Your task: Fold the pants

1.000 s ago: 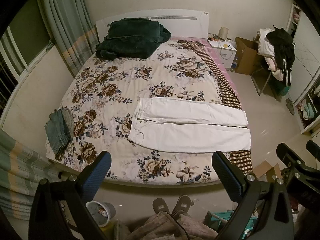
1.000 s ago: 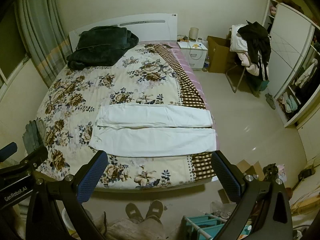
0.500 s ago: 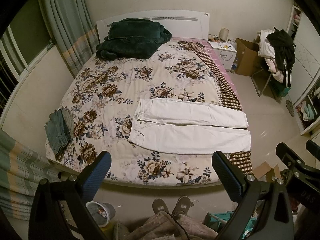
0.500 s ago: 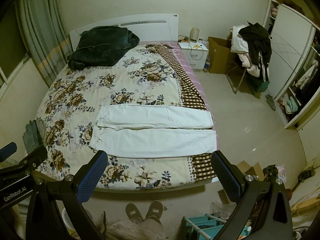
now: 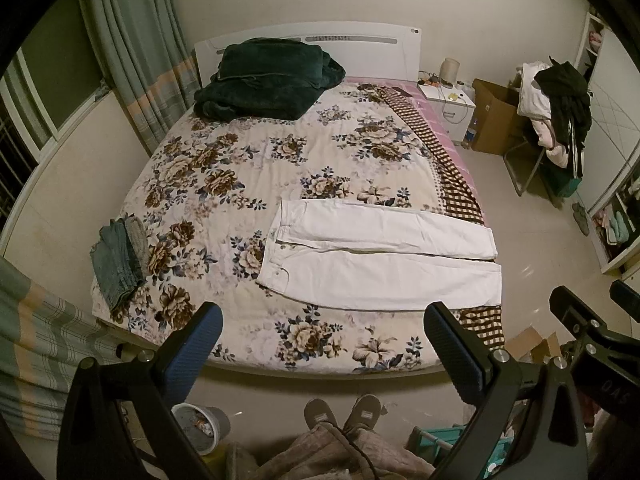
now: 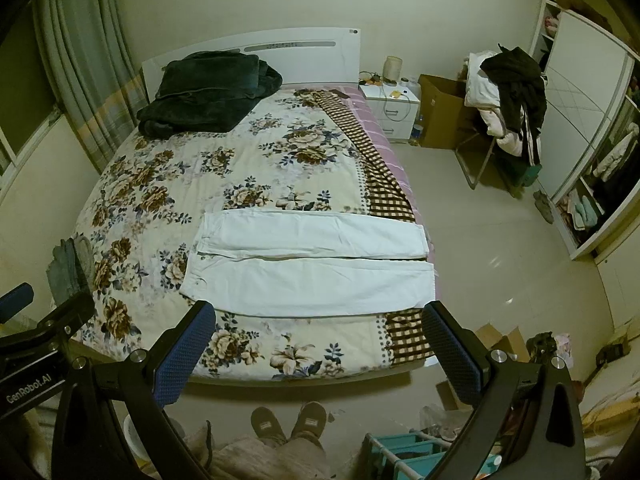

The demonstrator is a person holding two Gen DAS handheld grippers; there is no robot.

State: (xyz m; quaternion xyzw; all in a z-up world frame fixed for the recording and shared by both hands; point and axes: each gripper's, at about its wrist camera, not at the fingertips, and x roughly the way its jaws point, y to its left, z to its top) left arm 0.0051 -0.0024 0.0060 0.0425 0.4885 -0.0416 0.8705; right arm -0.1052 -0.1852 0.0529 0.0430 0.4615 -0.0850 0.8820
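Step in hand: we judge the fold not yet begun; the white pants [image 5: 380,256] lie spread flat with both legs side by side, and we stand at the foot of the bed with both tools raised clear of the cloth.
Next move: we think it calls for lowering toward the near leg, pinching its long edge at waist and hem, and carrying it over the far leg so the two stack.
Bed: the floral quilt [image 5: 248,184] covers nearly the whole mattress and makes a broad, soft surface; a brown checked blanket [image 6: 384,184] runs along its right side.
Pants position: they lie across the near half of the bed, waistband to our left, hems at the right edge over the checked blanket.
Room: green curtains [image 5: 136,60] hang at left, a white nightstand [image 6: 394,106] and a cardboard box [image 6: 440,112] stand by the headboard, and a chair heaped with clothes [image 6: 508,96] sits beside a wardrobe.
Other cloth: a dark green blanket [image 5: 264,80] is piled at the headboard; folded jeans [image 5: 118,260] rest on the near left corner.
Left gripper [image 5: 322,344]: fingers spread wide apart, nothing between them.
Right gripper [image 6: 320,340]: likewise spread wide and empty, well apart from the pants.
Feet: our slippers [image 6: 290,420] show below, just short of the bed frame.
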